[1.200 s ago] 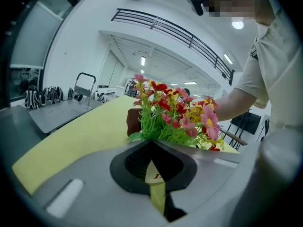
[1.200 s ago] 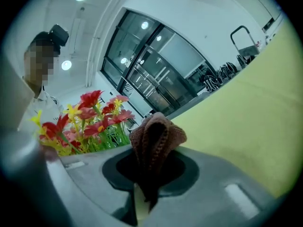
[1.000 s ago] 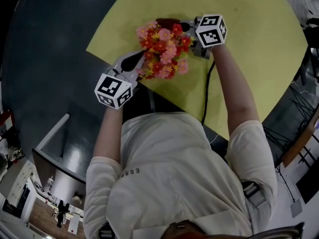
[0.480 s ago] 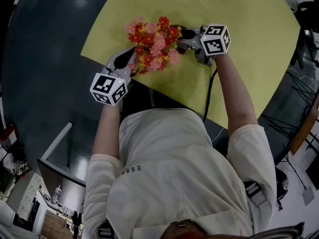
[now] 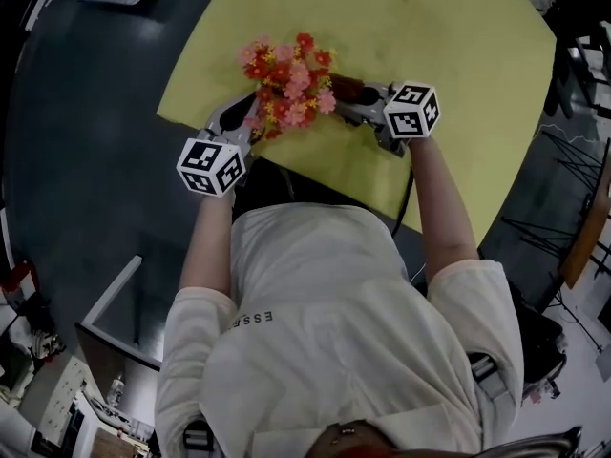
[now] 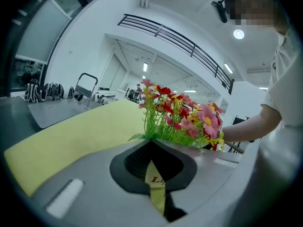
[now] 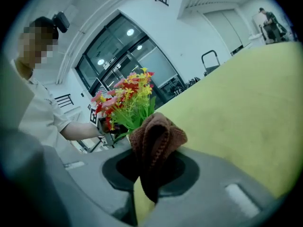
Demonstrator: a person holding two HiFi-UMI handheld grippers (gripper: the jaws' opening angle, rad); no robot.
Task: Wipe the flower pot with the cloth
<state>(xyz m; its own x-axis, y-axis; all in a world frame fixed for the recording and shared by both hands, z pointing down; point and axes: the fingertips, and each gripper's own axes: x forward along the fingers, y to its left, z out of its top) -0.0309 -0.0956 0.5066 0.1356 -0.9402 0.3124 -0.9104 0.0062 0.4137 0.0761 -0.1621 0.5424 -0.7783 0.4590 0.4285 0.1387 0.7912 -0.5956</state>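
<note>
- A pale cream short-sleeved T-shirt (image 5: 334, 332), with small dark lettering (image 5: 253, 320) printed across it.
- Dark straps (image 5: 485, 370) with grey buckles at both shoulders.
- The left gripper (image 6: 151, 148) and right gripper (image 7: 147, 162) have smooth grey shells, black ribbed pads and a yellow strip (image 6: 155, 186) with red print.
- Each gripper carries a white cube (image 5: 212, 165) patterned with black squares.
- A black cable (image 5: 409, 194) trails from the right gripper.

The left gripper (image 5: 243, 122) is held just left of the flowers (image 5: 284, 79), its jaws together. The right gripper (image 5: 351, 101) sits just right of them on an outstretched arm (image 5: 434, 208), tilted slightly down, jaws clamped on the brown cloth (image 7: 156, 136).
</note>
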